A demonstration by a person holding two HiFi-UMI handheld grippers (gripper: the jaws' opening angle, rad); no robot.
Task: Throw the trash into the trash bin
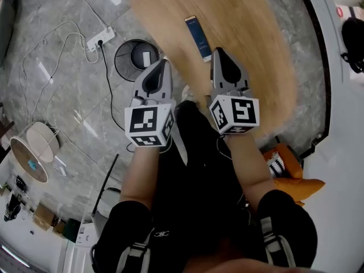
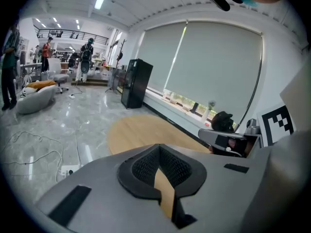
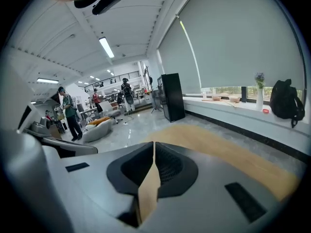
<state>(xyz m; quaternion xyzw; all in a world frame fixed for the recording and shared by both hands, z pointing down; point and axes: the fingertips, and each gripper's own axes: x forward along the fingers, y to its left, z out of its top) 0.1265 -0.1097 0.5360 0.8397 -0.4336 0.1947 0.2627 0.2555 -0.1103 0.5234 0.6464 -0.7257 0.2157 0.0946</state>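
Both grippers are held up side by side over the person's lap in the head view. My left gripper (image 1: 164, 61) (image 2: 159, 148) has its jaws shut with nothing between them. My right gripper (image 1: 218, 50) (image 3: 153, 143) is also shut and empty. The round black trash bin (image 1: 136, 58) stands on the grey floor just beyond the left gripper's tip, with a white piece (image 1: 147, 57) lying inside it. No trash shows in either gripper. Each gripper view catches the other gripper at its edge.
A round wooden table (image 1: 239, 33) (image 2: 141, 132) (image 3: 233, 149) lies ahead with a phone (image 1: 199, 37) on it. A power strip (image 1: 101, 37) with cables crosses the floor at left. A black cabinet (image 2: 136, 84) and a backpack (image 3: 286, 103) stand by the window. People stand far off.
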